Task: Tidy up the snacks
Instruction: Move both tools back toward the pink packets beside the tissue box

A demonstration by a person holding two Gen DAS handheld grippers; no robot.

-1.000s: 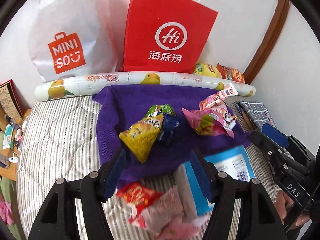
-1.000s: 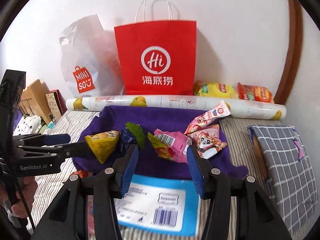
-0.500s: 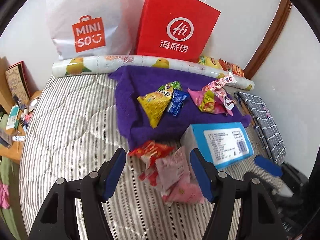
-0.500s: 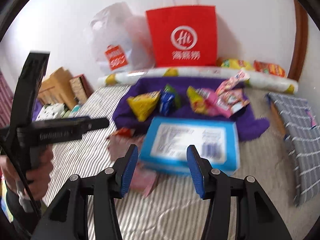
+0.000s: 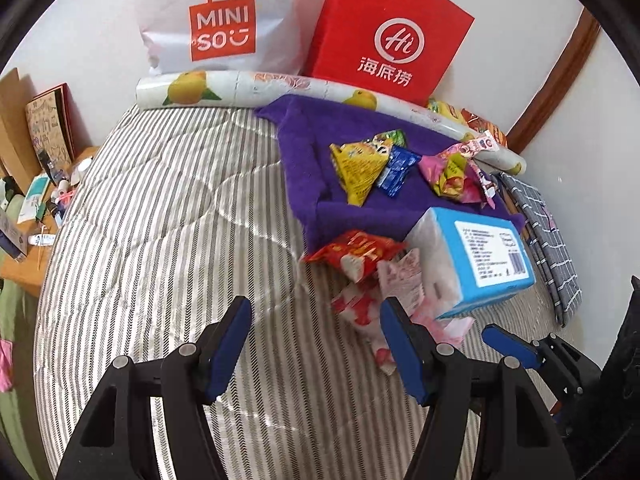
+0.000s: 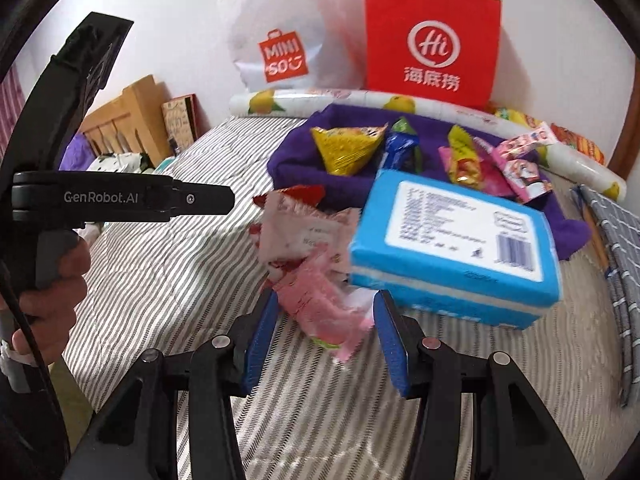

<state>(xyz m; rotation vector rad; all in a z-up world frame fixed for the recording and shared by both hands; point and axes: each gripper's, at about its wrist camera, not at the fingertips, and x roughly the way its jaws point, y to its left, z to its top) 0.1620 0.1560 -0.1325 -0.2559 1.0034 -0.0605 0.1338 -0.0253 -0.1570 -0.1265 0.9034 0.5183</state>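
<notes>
A striped quilted bed against a white wall: from your left hand-held gripper, jaws parted and empty over bare quilt, sorted snack packets lie grouped on the purple towel. From your right hand-held gripper, also open and gripping nothing, loose pink packets beside the blue tissue pack likely await sorting.

A bed with a grey-and-white striped quilt is seen. Laid directly on it are a purple towel, a blue tissue pack, loose red and pink snack packets, a checked grey cloth and a fruit-printed roll along the wall.
</notes>
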